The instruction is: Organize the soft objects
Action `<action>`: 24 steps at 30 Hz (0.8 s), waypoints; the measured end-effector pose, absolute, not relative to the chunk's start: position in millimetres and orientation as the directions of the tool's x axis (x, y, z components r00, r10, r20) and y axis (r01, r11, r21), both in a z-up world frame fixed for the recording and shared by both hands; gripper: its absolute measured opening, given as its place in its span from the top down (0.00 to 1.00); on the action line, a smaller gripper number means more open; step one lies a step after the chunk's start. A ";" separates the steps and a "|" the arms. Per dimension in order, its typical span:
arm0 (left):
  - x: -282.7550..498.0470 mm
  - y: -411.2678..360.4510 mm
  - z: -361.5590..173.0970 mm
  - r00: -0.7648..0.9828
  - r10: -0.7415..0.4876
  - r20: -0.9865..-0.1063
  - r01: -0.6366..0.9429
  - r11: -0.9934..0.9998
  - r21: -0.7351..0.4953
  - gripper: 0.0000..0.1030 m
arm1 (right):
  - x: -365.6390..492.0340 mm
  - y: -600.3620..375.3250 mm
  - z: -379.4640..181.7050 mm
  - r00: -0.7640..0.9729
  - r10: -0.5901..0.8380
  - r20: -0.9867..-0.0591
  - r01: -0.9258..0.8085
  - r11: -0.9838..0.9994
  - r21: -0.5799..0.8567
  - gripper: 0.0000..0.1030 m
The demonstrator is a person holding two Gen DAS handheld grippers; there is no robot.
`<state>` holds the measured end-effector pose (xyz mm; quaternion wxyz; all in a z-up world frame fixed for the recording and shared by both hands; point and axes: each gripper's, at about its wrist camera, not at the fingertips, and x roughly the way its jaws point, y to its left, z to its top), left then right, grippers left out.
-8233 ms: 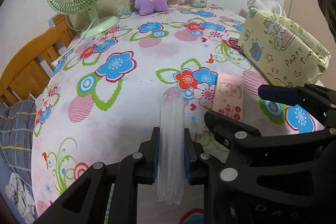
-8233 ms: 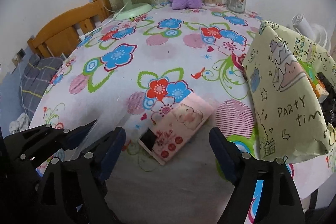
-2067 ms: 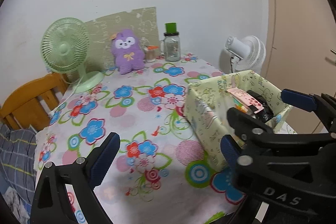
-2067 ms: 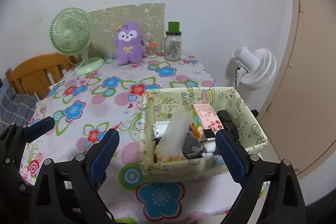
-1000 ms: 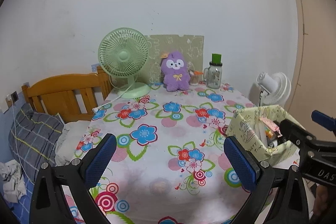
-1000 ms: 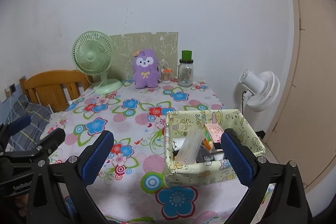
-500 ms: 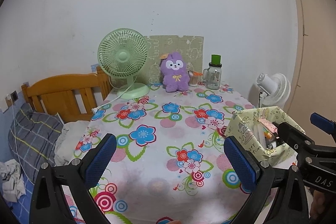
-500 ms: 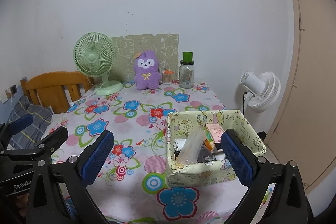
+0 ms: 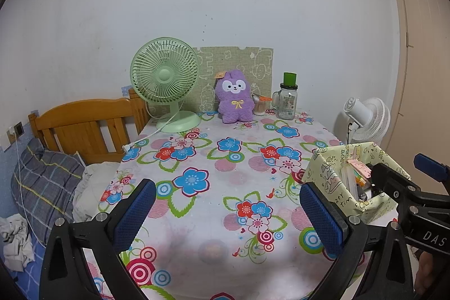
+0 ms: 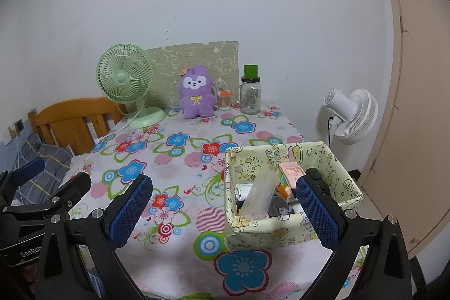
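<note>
Yellow box (image 10: 284, 227) holds pink pack (image 10: 292, 173) | left claw (image 9: 227, 211) spread | right claw (image 10: 225, 211) spread

Box (image 10: 289, 227) at table's (image 10: 180, 159) near right; fan (image 10: 125, 78), plush (image 10: 195, 97) and jar (image 10: 251, 100) along its far edge.

Back of the table and its surroundings

At frame centre a green desk fan (image 9: 164, 78) stands on the flowered tablecloth (image 9: 225, 182), its white cord (image 9: 146, 135) trailing toward the left edge. Right of it sit a purple plush toy (image 9: 234, 96), a small cup of sticks (image 9: 260, 104) and a glass jar (image 9: 287, 100) with a green lid. A wooden headboard (image 9: 81, 123) and plaid pillow (image 9: 45, 182) fill the lower left; a white floor fan (image 10: 351, 114) stands at right.
</note>
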<state>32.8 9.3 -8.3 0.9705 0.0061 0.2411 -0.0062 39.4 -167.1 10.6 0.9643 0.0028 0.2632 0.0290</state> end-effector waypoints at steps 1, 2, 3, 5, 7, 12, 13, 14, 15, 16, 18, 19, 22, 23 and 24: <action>33.1 9.2 -8.5 0.884 -0.010 -0.468 0.015 1.000 0.008 0.00 | 39.4 -167.2 10.5 0.860 0.057 -0.508 -0.054 0.998 0.020 0.00; 33.8 8.6 -9.1 0.883 -0.009 -0.469 0.015 1.000 0.009 0.00 | 39.6 -167.1 10.5 0.860 0.056 -0.507 -0.054 0.998 0.020 0.00; 33.8 8.7 -9.2 0.884 -0.008 -0.468 0.015 1.000 0.010 0.00 | 39.8 -166.9 10.7 0.860 0.057 -0.507 -0.054 0.998 0.020 0.00; 33.8 8.8 -9.0 0.884 -0.010 -0.468 0.015 1.000 0.008 0.00 | 40.0 -166.7 10.5 0.859 0.056 -0.508 -0.054 0.998 0.019 0.00; 33.9 8.8 -8.9 0.883 -0.009 -0.469 0.015 1.000 0.009 0.00 | 39.6 -166.8 10.6 0.859 0.057 -0.509 -0.054 0.998 0.020 0.00; 34.3 8.4 -9.9 0.883 -0.006 -0.469 0.012 1.000 0.010 0.00 | 39.6 -166.2 10.4 0.859 0.057 -0.509 -0.054 0.998 0.021 0.00; 34.4 8.5 -9.8 0.883 -0.006 -0.469 0.012 1.000 0.010 0.00 | 39.7 -166.1 10.3 0.858 0.058 -0.510 -0.054 0.998 0.022 0.00; 34.4 8.6 -9.8 0.883 -0.007 -0.468 0.013 1.000 0.010 0.00 | 40.3 -165.9 10.2 0.858 0.059 -0.511 -0.055 0.998 0.023 0.00; 34.5 8.6 -9.8 0.883 -0.007 -0.469 0.013 1.000 0.010 0.00 | 40.7 -165.9 10.2 0.857 0.059 -0.511 -0.054 0.998 0.024 0.00; 34.7 8.5 -10.1 0.883 -0.007 -0.469 0.014 1.000 0.010 0.00 | 41.0 -165.7 10.4 0.858 0.058 -0.510 -0.053 0.998 0.023 0.00; 34.6 8.6 -9.9 0.883 -0.007 -0.469 0.013 1.000 0.010 0.00 | 41.4 -165.6 10.5 0.859 0.055 -0.509 -0.051 0.998 0.023 0.00; 34.5 8.7 -9.8 0.883 -0.008 -0.469 0.014 1.000 0.010 0.00 | 42.3 -164.7 10.7 0.860 0.058 -0.507 -0.053 0.998 0.024 0.00; 35.4 9.0 -10.9 0.882 -0.008 -0.471 0.012 1.000 0.006 0.00 | 41.7 -163.5 10.1 0.861 0.057 -0.505 -0.053 0.998 0.021 0.00; 35.5 9.1 -11.4 0.882 -0.008 -0.471 0.011 1.000 0.005 0.00 | 41.5 -163.6 10.0 0.861 0.055 -0.506 -0.052 0.998 0.020 0.00; 35.6 9.0 -12.0 0.881 -0.008 -0.473 0.011 1.000 0.004 0.00 | 41.4 -163.6 10.1 0.861 0.055 -0.506 -0.051 0.998 0.021 0.00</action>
